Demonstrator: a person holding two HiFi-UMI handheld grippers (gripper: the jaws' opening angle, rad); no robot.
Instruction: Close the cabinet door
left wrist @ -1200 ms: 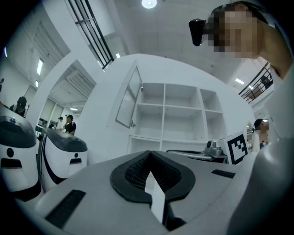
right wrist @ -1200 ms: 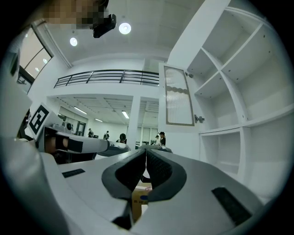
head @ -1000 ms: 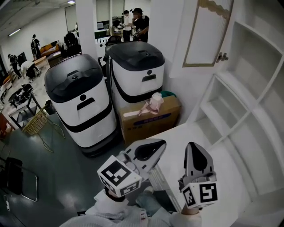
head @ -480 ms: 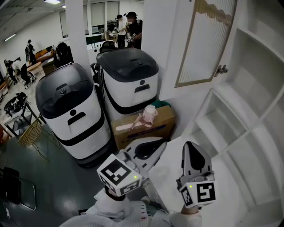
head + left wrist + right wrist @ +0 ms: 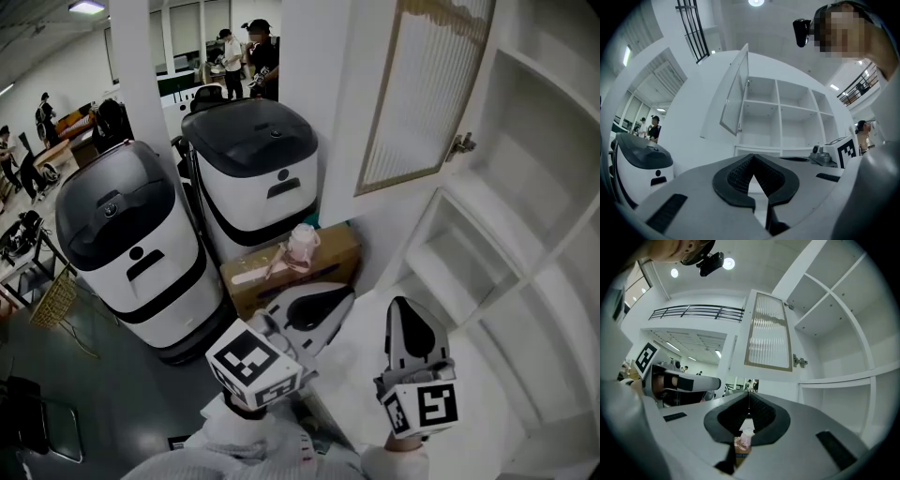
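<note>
The cabinet door point(image 5: 422, 94), a ribbed glass panel in a gold frame, stands swung out to the left of the white shelf cabinet point(image 5: 525, 197), hanging on its hinge point(image 5: 459, 143). My left gripper point(image 5: 339, 298) is shut and empty, low in the head view, well below the door. Beside it, my right gripper point(image 5: 405, 307) is also shut with nothing in it. From the left gripper view the door point(image 5: 736, 96) is edge-on above my jaws' tips point(image 5: 752, 157). In the right gripper view the door point(image 5: 769, 331) faces me above the gripper point(image 5: 749, 393).
Two white machines with black lids point(image 5: 253, 159) point(image 5: 122, 234) stand left of the cabinet. A cardboard box point(image 5: 291, 272) with a pink bag point(image 5: 300, 246) sits at the cabinet's foot. A wicker basket point(image 5: 56, 300) is at far left, with people in the background.
Both grippers and the head moved closer to the cabinet. The door now looms larger and nearer, and the machines have slid left in view. Both jaws stayed shut.
</note>
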